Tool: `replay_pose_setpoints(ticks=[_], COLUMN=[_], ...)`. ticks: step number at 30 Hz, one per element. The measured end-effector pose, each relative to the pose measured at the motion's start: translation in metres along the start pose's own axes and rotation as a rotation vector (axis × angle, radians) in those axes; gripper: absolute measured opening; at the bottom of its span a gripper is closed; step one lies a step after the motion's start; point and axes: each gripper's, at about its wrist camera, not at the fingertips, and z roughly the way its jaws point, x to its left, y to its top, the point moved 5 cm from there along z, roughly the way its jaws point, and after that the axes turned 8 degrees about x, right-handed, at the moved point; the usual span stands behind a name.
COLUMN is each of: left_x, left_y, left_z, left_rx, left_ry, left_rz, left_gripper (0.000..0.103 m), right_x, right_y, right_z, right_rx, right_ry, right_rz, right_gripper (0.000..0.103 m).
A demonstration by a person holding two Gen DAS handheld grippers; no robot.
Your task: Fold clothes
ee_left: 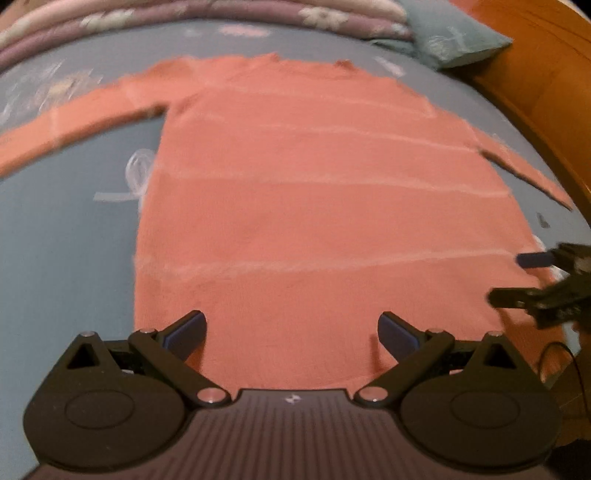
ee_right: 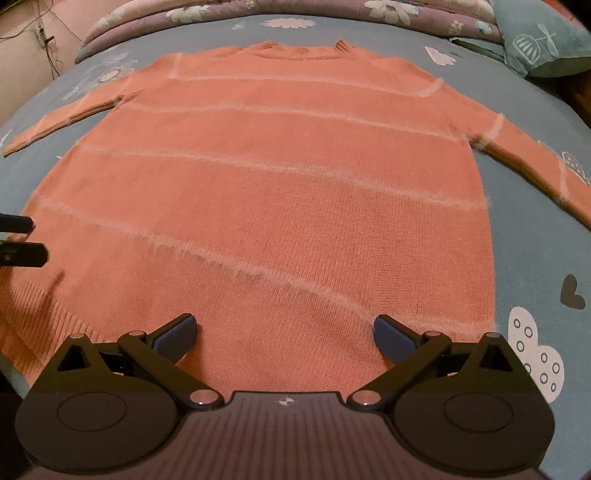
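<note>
An orange knit sweater (ee_left: pixel 314 206) with thin pale stripes lies flat on the blue bedsheet, collar at the far end and both sleeves spread out sideways. The right wrist view shows the same sweater (ee_right: pixel 266 192) sharply, with its ribbed hem nearest. My left gripper (ee_left: pixel 291 328) hovers open over the hem, nothing between its fingers. My right gripper (ee_right: pixel 284 330) is open too, above the hem's right half. Each one shows at the edge of the other's view: the right gripper (ee_left: pixel 517 277) near the hem's right corner, the left gripper (ee_right: pixel 35 240) at the left side.
The blue patterned bedsheet (ee_right: pixel 535 266) surrounds the sweater. A folded floral quilt (ee_right: pixel 258 7) and a teal pillow (ee_right: pixel 543 40) lie at the far end of the bed. A wooden board (ee_left: pixel 546 74) borders the bed on the right.
</note>
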Motion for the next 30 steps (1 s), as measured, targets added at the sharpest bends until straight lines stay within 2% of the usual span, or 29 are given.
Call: replay_pose_setpoints(ticks=[3, 6, 10, 14, 17, 22, 25, 28, 30], left_x=[0.003, 0.001, 0.001, 0.006, 0.01, 0.025, 0.039, 0.059, 0.071], left_y=[-0.015, -0.032, -0.02, 0.035, 0.089, 0.178, 0.223, 0.261, 0.281], left_z=[-0.003, -0.009, -0.02, -0.03, -0.026, -0.007, 0.01, 0.035, 0.052], left_rx=[-0.024, -0.035, 0.006, -0.074, -0.122, -0.183, -0.218, -0.23, -0.231], left_ry=[0.003, 0.019, 0.019, 0.02, 0.046, 0.056, 0.001, -0.122, -0.177], left_rz=[0.009, 0.065, 0.088, 0.083, 0.097, 0.126, 0.09, 0.007, -0.057], left_gripper=[0.099, 0.099, 0.099, 0.099, 0.099, 0.099, 0.099, 0.099, 0.099], right_x=[-0.001, -0.001, 0.001, 0.003, 0.004, 0.004, -0.001, -0.012, -0.023], right_y=[-0.002, -0.002, -0.002, -0.001, 0.001, 0.016, 0.032, 0.046, 0.052], right_z=[0.0, 0.0, 0.001, 0.001, -0.003, -0.021, -0.022, -0.016, -0.01], right_rx=[-0.008, -0.013, -0.018, -0.016, -0.018, -0.116, -0.157, -0.145, -0.116], right_ry=[0.005, 0.003, -0.012, -0.018, -0.021, 0.049, 0.025, 0.034, 0.033], right_rz=[-0.014, -0.019, -0.022, -0.017, 0.002, 0.025, 0.039, 0.081, 0.132], right_gripper=[0.103, 0.103, 0.103, 0.103, 0.103, 0.103, 0.103, 0.103, 0.103])
